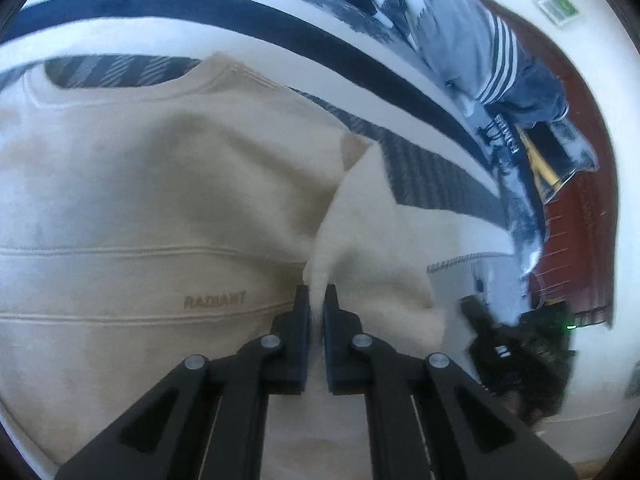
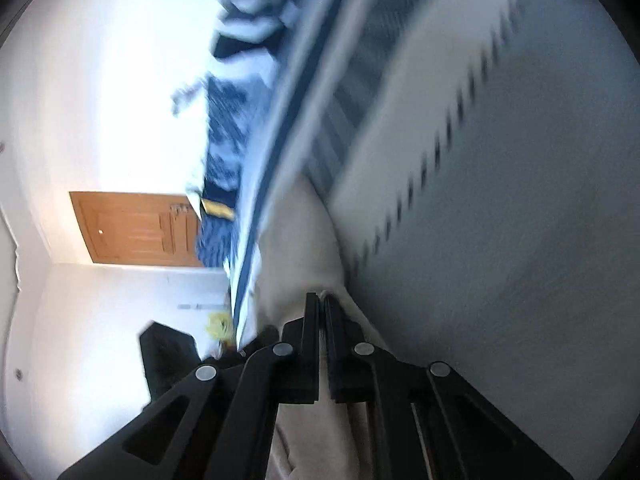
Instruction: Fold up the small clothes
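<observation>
While pinched by both grippers, beige sweatshirt (image 1: 160,200) on bedspread (image 1: 200,4).

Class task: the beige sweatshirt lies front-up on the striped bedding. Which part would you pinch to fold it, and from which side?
Pinch the sleeve edge, coming from above at the sweatshirt's side. It stands up as a loose ridge, thin enough to pinch, as the left claw shows, shut on it.
</observation>
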Tool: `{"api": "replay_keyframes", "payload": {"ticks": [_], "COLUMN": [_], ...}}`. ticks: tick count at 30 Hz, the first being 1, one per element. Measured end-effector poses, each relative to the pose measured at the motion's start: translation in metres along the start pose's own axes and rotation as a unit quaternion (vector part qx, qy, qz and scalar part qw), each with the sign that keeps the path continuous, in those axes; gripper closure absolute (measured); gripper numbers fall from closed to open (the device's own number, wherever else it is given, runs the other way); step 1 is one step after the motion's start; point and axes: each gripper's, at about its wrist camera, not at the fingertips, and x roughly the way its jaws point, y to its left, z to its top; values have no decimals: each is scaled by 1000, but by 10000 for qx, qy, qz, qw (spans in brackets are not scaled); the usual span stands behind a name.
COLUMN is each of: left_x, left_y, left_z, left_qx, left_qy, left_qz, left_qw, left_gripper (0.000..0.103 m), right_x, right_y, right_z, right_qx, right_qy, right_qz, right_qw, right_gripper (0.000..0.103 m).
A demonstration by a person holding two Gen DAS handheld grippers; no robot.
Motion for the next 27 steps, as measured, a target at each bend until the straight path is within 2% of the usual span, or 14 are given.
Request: {"api": "replay_keyframes", "payload": {"ticks": [2,4,7,8,9,11,16,17,19,20,21,22,25,27], "left_x": [12,18,7,4,0,-7,-19,-21,-24,-27,-29,-33,-55,-60], "left_y": [-4,-8,-15,-16,-18,-18,-9,-7,-5,-4,-2,0,10,16], "left_z": [-1,-3,-10,-12,-15,-28,-77,-87,-102,-108,-112,-115,-119,-121], "left_qx": [133,248,496,572,691,830,941,1006,1108,1135,1147,1100,897,803], "left_qy": [136,271,138,97,77,108,363,370,300,236,196,180,-77,-84], "left_qz": [300,541,636,689,817,1020,920,975,1117,1164,1191,1237,1049,1241], "left_qw": [9994,9979,9966,9959,9942,9913,9906,9895,9871,9864,9860,9860,9904,9890], "left_gripper": [93,81,62,59,59,59,59,59,59,68,92,101,100,100], "right_x": [-3,0,15,17,19,19,40,42,46,48,47,43,26,24], "right_y": [-4,-15,-16,-12,-4,0,-12,-16,-18,-16,-12,-8,7,8], "right_z": [4,7,2,-1,-6,-14,-22,-23,-25,-26,-27,-27,-23,-23], "right_qx": [-33,67,220,135,-59,-194,-196,-101,-40,-114,-233,-302,-542,-695], "right_qy": [-74,-36,610,696,768,819,1191,1249,1376,1421,1400,1331,1137,1114], "right_qz": [-206,-501,-26,14,-17,13,-404,-310,-179,-191,-196,-147,-152,-626], "right_qw": [9998,9987,9979,9975,9970,9964,9919,9916,9903,9896,9897,9905,9919,9894], "right_gripper": [101,99,98,83,60,54,54,59,80,97,98,98,98,98]}}
